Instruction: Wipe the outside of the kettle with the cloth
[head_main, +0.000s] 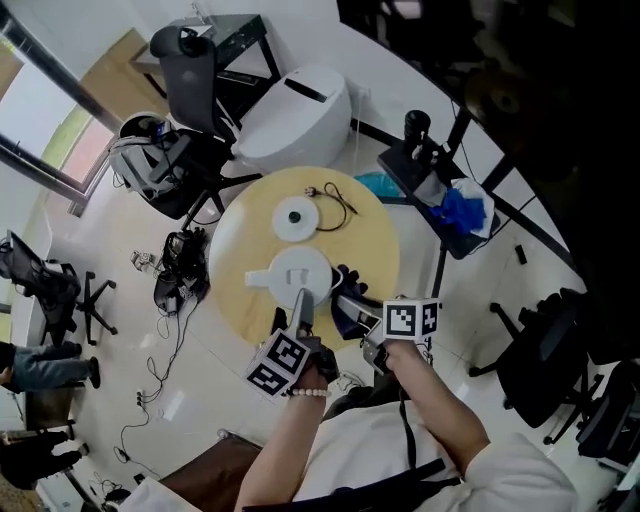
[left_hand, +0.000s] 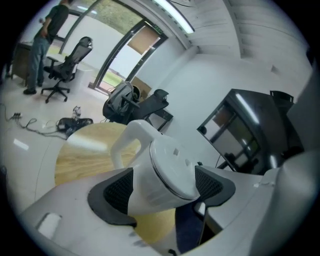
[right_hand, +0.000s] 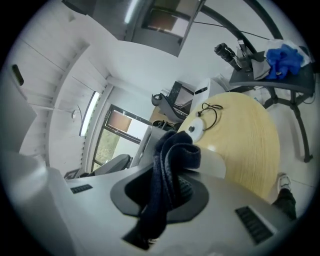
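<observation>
Round wooden desk (head_main: 375, 250), office chairs on the floor around it. Left claw (left_hand: 165, 187) is clamped on the white kettle (head_main: 300, 272), 1 pad on each side of the body just under the lid. Kettle sits near the desk's front edge, apart from its base (head_main: 296, 218). It is probably rigid, smooth, slippery plastic; a body grip suits it. Right claw (right_hand: 165, 192) pinches a dark blue cloth (right_hand: 170, 165), soft and limp, bunched just beside the kettle's right flank.
</observation>
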